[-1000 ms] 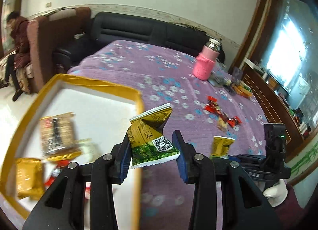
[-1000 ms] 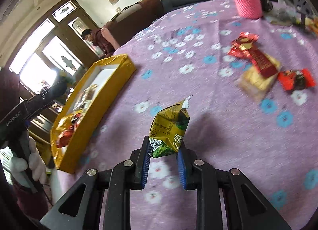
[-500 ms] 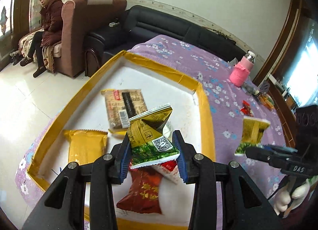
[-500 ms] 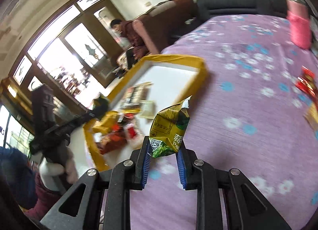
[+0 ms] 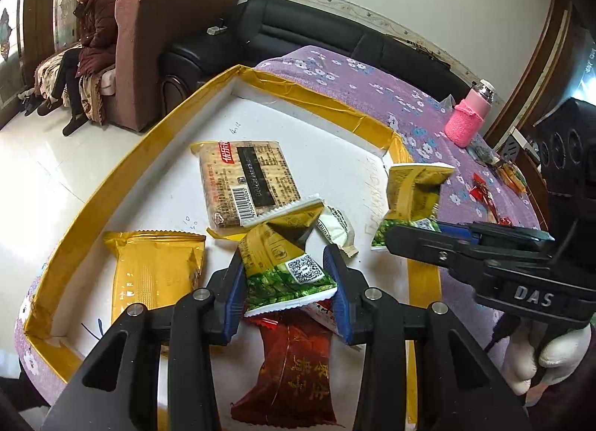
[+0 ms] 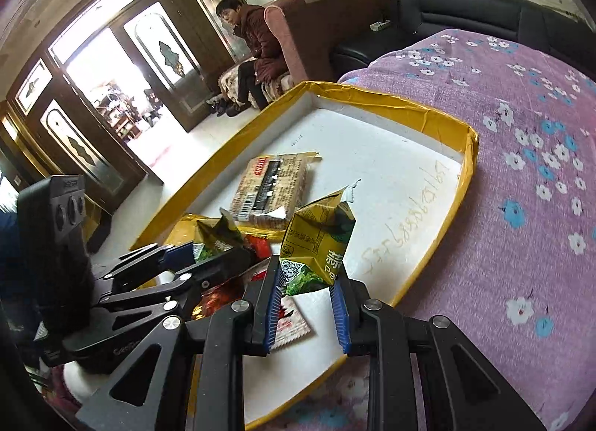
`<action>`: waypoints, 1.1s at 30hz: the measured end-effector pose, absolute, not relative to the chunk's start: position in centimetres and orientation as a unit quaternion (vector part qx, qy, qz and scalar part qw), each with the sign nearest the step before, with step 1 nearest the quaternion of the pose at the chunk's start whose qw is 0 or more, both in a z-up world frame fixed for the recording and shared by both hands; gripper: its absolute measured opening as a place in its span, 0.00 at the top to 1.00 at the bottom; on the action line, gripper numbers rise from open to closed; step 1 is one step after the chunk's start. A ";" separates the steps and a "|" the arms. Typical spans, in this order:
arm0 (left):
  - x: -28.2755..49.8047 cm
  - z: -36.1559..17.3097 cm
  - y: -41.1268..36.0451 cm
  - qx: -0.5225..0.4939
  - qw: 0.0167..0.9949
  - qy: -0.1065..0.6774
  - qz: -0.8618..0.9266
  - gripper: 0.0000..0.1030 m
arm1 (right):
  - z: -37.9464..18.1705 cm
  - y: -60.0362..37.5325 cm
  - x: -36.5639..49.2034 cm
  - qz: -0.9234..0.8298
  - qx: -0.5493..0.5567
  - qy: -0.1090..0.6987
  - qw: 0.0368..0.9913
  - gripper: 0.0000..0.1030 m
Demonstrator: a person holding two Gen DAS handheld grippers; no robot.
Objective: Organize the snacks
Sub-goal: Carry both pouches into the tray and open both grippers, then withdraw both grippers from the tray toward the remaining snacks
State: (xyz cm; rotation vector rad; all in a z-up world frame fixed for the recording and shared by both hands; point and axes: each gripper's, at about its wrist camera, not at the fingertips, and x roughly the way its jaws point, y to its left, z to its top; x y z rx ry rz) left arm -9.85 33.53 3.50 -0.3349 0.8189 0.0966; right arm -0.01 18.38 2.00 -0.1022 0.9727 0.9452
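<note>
Green-gold packets (image 5: pixel 283 263) (one per gripper) above tray (image 5: pixel 305 95)

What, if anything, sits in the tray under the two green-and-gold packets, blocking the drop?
Nothing bars the way, though the tray floor is crowded. Under the left gripper and its packet lie a red packet and a white sachet. The right gripper, holding its packet, hangs over bare white floor.
</note>
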 end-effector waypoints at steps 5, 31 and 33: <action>-10.4 4.1 32.7 -0.136 0.908 0.392 0.059 0.62 | 1.1 18.9 1.0 0.421 -0.050 0.459 0.781 0.70; -16.6 10.9 20.8 -0.027 0.937 0.339 0.083 0.25 | 5.2 -1.7 1.6 0.308 0.047 0.396 0.864 0.50; -15.7 9.9 20.0 -0.042 0.932 0.356 0.053 0.25 | 5.2 -6.3 3.5 0.259 0.074 0.391 0.880 0.50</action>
